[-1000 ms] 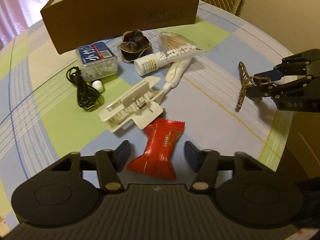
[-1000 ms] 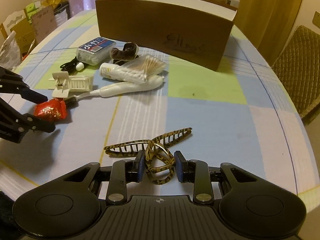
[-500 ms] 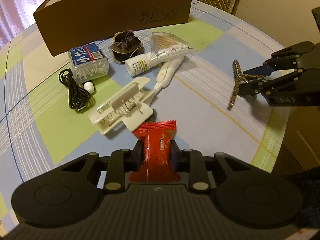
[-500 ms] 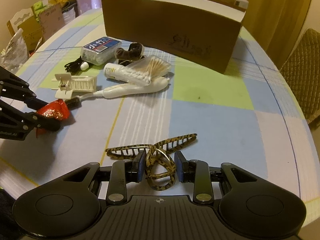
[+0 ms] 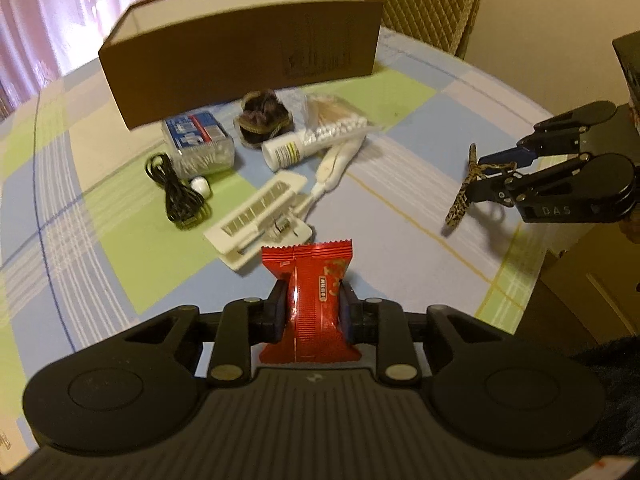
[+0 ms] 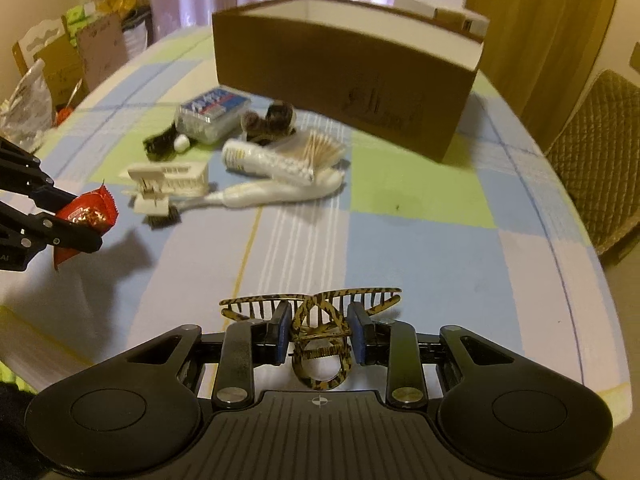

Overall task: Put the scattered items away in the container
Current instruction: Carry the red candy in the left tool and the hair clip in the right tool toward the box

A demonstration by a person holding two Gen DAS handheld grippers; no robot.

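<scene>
Above the checked table (image 5: 400, 184), the left claw (image 5: 312, 308) clamps a shiny red packet (image 5: 310, 300), the right claw (image 6: 320, 330) a leopard-print hair clip (image 6: 316, 316).

Scattered items (image 5: 280, 168) before box (image 5: 240, 68)

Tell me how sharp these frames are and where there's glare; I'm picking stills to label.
Left wrist: brown box motion-smeared, red snack packet sharp with a glare streak. Right wrist: box and cotton swabs blurred, leopard hair claw crisp; fisheye bends table edges.
</scene>
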